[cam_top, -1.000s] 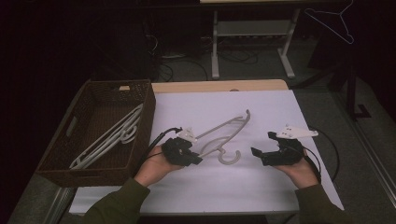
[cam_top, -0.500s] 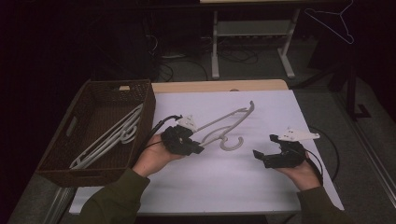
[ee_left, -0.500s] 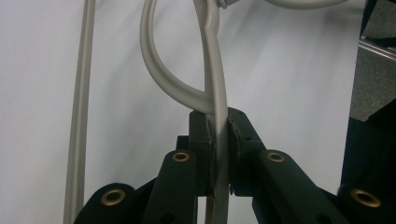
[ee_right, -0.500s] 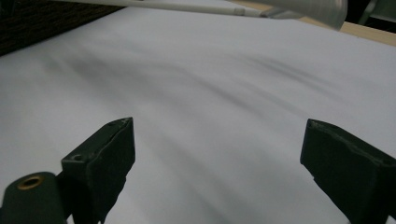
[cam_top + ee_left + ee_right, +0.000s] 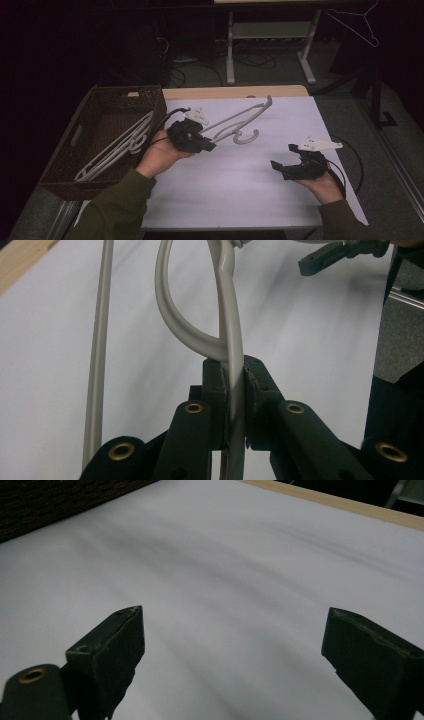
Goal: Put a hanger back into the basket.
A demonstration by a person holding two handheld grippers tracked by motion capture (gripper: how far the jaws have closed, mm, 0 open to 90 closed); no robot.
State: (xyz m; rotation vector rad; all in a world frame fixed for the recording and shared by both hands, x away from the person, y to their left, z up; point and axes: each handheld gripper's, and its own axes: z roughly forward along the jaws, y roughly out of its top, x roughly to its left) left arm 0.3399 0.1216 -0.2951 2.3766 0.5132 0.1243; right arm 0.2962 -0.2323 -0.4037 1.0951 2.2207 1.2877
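A grey plastic hanger [image 5: 239, 124] hangs in the air above the white table cover [image 5: 250, 175], tilted up toward the back right. My left gripper [image 5: 209, 146] is shut on its arm near the hook; in the left gripper view the pads clamp the grey hanger bar [image 5: 231, 355] upright between them. The hanger's long bar [image 5: 98, 350] runs along the left of that view. My right gripper [image 5: 282, 166] stands open low over the cover at the right, its jaws wide apart [image 5: 230, 650] with nothing between them.
A dark wicker basket [image 5: 65, 165] at the table's left holds more grey hangers [image 5: 120, 145]. Cables trail from both grippers. A wire hanger [image 5: 357, 22] hangs at the back right, and a table frame [image 5: 270, 40] stands behind.
My left gripper has lifted the hanger off the cover and carried it up and slightly left toward the basket. The right gripper has stayed where it was.
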